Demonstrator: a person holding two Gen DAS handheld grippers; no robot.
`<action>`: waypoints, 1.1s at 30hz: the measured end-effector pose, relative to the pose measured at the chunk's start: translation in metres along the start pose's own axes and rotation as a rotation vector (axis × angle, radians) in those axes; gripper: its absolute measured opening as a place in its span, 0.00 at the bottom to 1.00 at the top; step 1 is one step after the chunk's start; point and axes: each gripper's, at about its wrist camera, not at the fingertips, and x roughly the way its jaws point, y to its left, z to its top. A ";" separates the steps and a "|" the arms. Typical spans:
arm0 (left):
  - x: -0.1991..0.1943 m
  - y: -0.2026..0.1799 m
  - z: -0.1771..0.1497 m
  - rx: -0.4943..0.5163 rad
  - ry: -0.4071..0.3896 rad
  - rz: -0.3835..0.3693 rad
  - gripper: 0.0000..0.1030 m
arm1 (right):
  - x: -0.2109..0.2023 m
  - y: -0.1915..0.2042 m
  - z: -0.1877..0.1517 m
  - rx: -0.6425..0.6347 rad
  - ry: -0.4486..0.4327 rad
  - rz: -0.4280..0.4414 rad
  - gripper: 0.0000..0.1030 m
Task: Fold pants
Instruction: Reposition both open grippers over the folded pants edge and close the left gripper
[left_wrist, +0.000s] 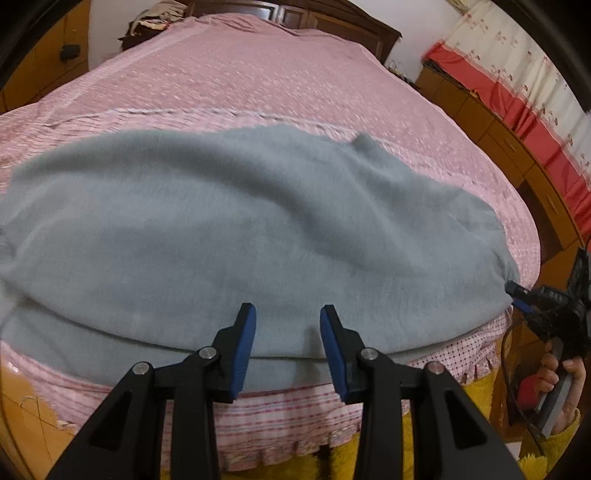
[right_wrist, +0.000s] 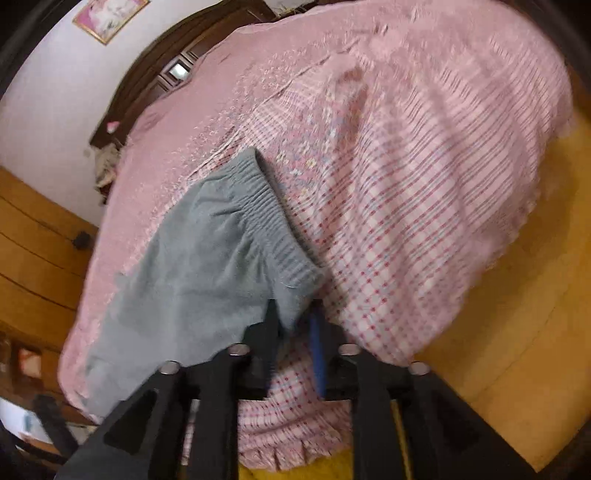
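The grey pants (left_wrist: 240, 229) lie spread across the near part of the bed (left_wrist: 258, 74), on its pink cover, with their near edge along the bed's front edge. The left gripper (left_wrist: 288, 350) hangs above that near edge with its blue-padded fingers (left_wrist: 245, 354) apart and nothing between them; the cloth lies just under and beyond the tips. At the right end of the pants, by the bed's corner, the right gripper (right_wrist: 295, 328) has its fingers closed on the cloth just below the gathered waistband (right_wrist: 273, 225), a fold of grey fabric pinched between them. In the left wrist view that gripper shows at the far right edge, with the person's hand (left_wrist: 557, 376) on its handle and a yellow fleecy sleeve (left_wrist: 554, 443) below. The right wrist view is blurred, so the pads' exact contact is hard to make out, and the pants' far left end is cut off. No writing or label can be read.
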 end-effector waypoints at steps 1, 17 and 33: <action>-0.005 0.005 0.001 -0.012 -0.012 0.004 0.36 | -0.003 0.003 0.000 -0.012 -0.008 -0.010 0.21; -0.055 0.093 -0.005 -0.240 -0.118 0.095 0.36 | 0.028 0.126 -0.036 -0.306 0.138 0.146 0.21; -0.056 0.103 -0.012 -0.307 -0.123 0.110 0.36 | 0.075 0.158 -0.078 -0.411 0.286 0.161 0.21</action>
